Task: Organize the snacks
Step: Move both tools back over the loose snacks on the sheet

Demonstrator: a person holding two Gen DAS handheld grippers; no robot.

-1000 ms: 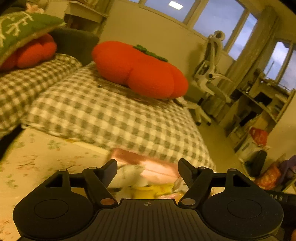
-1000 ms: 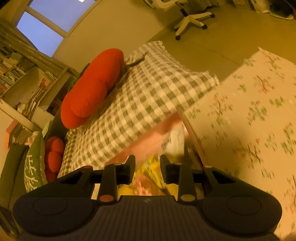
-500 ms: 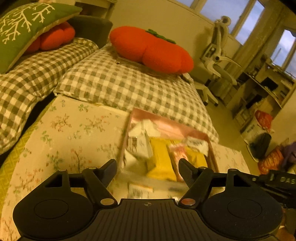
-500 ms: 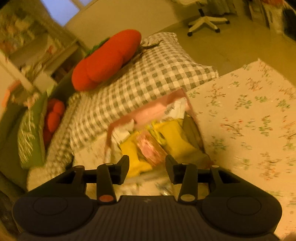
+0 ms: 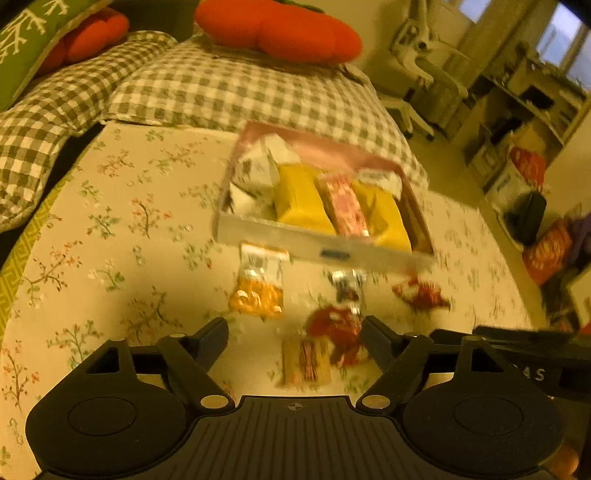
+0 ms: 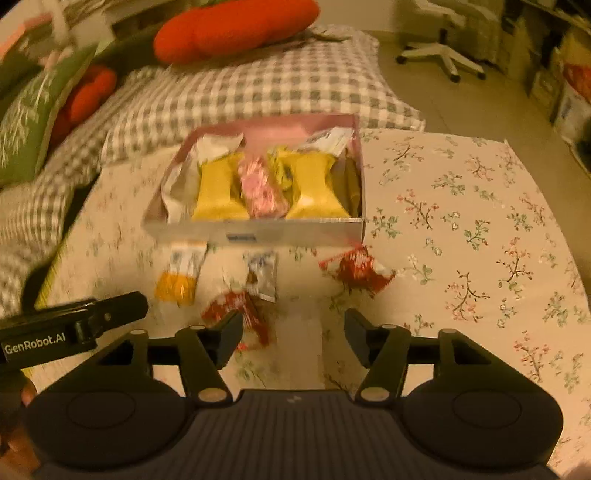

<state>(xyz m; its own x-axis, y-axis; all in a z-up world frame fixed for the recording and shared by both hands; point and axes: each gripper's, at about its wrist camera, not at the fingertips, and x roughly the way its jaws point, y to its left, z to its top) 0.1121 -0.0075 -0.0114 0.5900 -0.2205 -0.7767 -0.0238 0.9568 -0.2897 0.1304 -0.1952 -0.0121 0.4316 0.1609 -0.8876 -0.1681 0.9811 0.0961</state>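
A shallow pink-lined box (image 5: pixel 314 242) (image 6: pixel 258 230) sits on the floral tablecloth, holding yellow, pink and white snack packets. Loose snacks lie in front of it: an orange packet (image 5: pixel 256 291) (image 6: pixel 177 284), a silver packet (image 6: pixel 263 277), a red packet (image 5: pixel 338 328) (image 6: pixel 236 310), another red packet (image 5: pixel 421 293) (image 6: pixel 358 269) and a tan bar (image 5: pixel 306 362). My left gripper (image 5: pixel 294 338) is open and empty above the loose snacks. My right gripper (image 6: pixel 292 332) is open and empty, just short of them.
The floral tablecloth (image 6: pixel 480 221) spreads to the right. Checked cushions (image 5: pixel 229 88) and an orange plush pumpkin (image 5: pixel 277 29) lie behind the box. An office chair (image 6: pixel 439 55) and shelves stand on the floor at the right. The left gripper's body (image 6: pixel 70 328) shows at the right view's left edge.
Both grippers have pulled back and tilted down, so the box and the loose snacks came into view. The right gripper's jaws have opened wider. Nothing was picked up.
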